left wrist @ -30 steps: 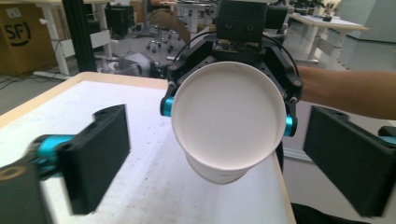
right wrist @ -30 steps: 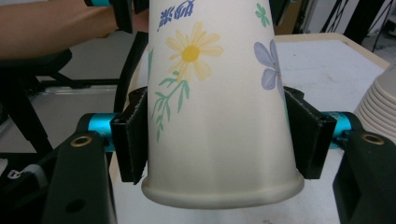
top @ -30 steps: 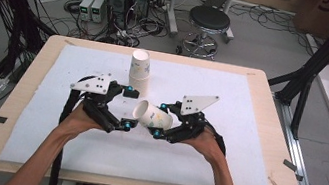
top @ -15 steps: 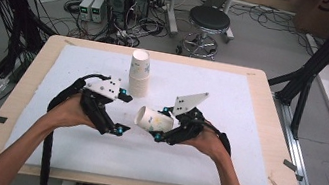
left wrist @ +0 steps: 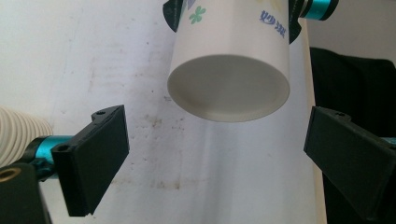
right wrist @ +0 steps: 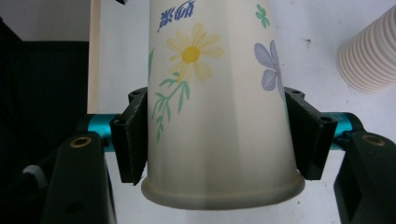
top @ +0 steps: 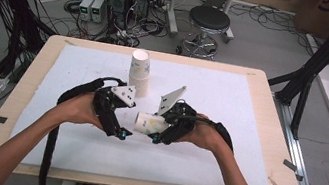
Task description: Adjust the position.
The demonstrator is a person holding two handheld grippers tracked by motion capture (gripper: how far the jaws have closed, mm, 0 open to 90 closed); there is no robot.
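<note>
Now my left tongs [top: 121, 135] have let go of the cup [top: 147, 123] and backed off it. A second ago both pairs were on it; half a second ago the left pair had already drawn away, and the gap has held since. They stand wide open, empty, with the cup's base facing them and hanging between the two jaws but ahead of them, touching neither.

My right tongs [top: 156, 139] are clamped on the cup near its rim, one jaw pressed flat on each side of the flowered wall. It lies on its side, raised off the surface [top: 231, 104], base towards the left tongs.

So, as I judge it, the pulling apart is done: one cup is free in my right grip. The stack [top: 140, 72] stands upright beyond both tongs, well apart from the freed cup, its ribbed edge showing beside each pair.

Next I would expect to set this cup down, and the left pair is free to help or to fetch another.
</note>
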